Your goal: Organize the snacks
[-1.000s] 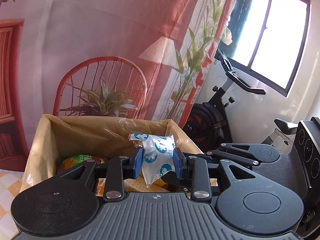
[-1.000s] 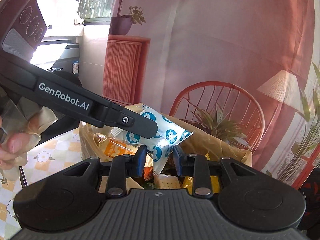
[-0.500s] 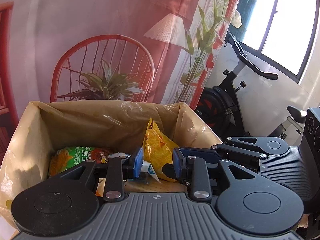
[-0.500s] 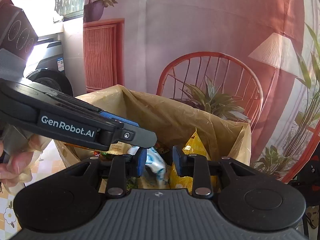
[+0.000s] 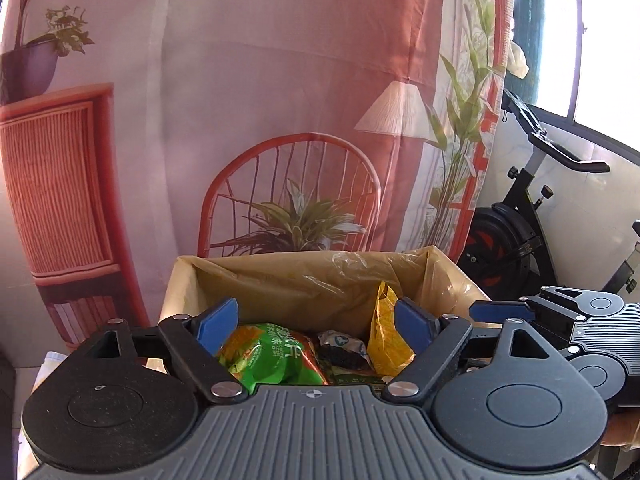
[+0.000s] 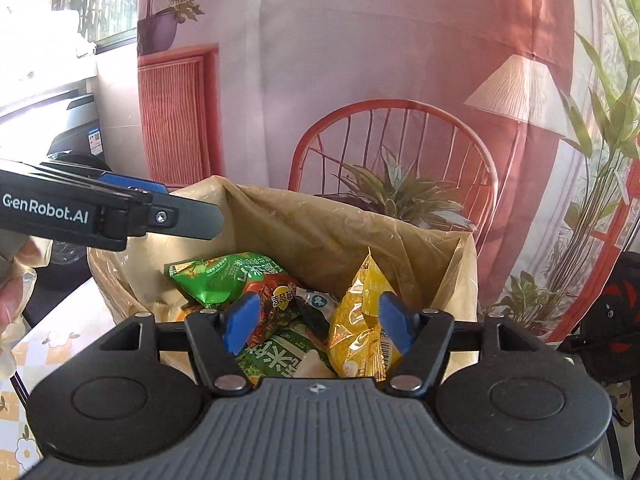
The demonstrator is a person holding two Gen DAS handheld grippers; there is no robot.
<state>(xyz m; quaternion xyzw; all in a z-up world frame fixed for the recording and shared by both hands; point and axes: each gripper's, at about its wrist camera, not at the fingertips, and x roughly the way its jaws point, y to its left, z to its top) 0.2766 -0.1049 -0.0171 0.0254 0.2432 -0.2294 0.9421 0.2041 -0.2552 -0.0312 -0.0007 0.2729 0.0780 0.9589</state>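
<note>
A box lined with a tan plastic bag holds several snacks: a green chip bag, a yellow packet, and a small white packet with blue print lying among them. My left gripper is open and empty just above the box's near side. My right gripper is open and empty over the snacks. The left gripper also shows in the right wrist view, at the box's left rim.
A printed curtain with a red chair hangs behind the box. An exercise bike stands at the right. A tablecloth with a flower pattern lies to the left of the box.
Both grippers held the white and blue packet over the box, lowered it in, then opened. The packet now lies among the snacks, and both grippers have drawn back a little.
</note>
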